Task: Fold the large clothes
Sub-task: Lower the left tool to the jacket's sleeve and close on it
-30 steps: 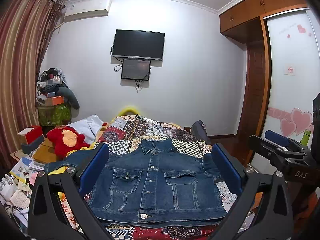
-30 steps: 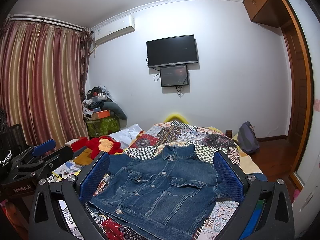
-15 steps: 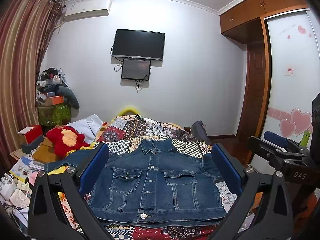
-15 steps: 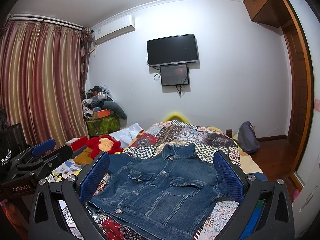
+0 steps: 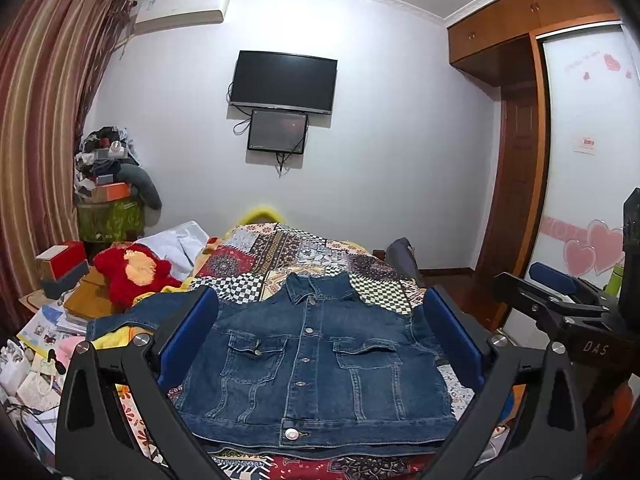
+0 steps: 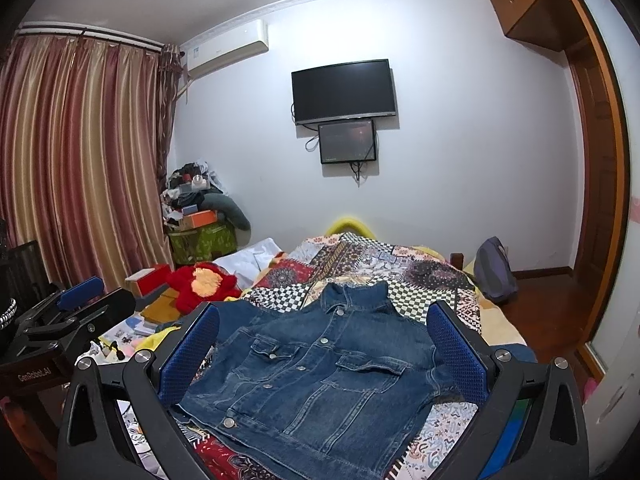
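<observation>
- The room is a bedroom with a plain pale wall (image 5: 400, 140), striped red-and-gold curtains (image 6: 80, 160) on the left and a glossy wooden wardrobe (image 5: 516, 40) on the right.
- The bed (image 5: 304, 248) fills the middle, covered with a patchwork quilt of checks, medallions and florals.
- The denim jacket (image 5: 312, 364) lies face up and buttoned on the near end of the quilt, collar toward the far wall; its heavy blue cloth shows seams, two flap pockets and metal buttons. One sleeve stretches out flat to the left, the other is bunched at the right edge.
- A dark flat television (image 6: 344, 90) hangs on the wall with a smaller screen (image 6: 347, 141) just below it, and a white air conditioner (image 6: 226, 48) sits near the ceiling.
- A heap of boxes and clothes (image 5: 108, 184) stands in the left corner; a fuzzy red plush toy (image 5: 134, 272) and scattered papers lie beside the bed.
- A grey bag (image 6: 496, 268) leans at the bed's right side.
- The left gripper (image 5: 320, 336) hovers over the jacket with its blue textured pads spread wide, gripping nothing.
- The right gripper (image 6: 324, 348) likewise hangs over the jacket, pads far apart and empty.
</observation>
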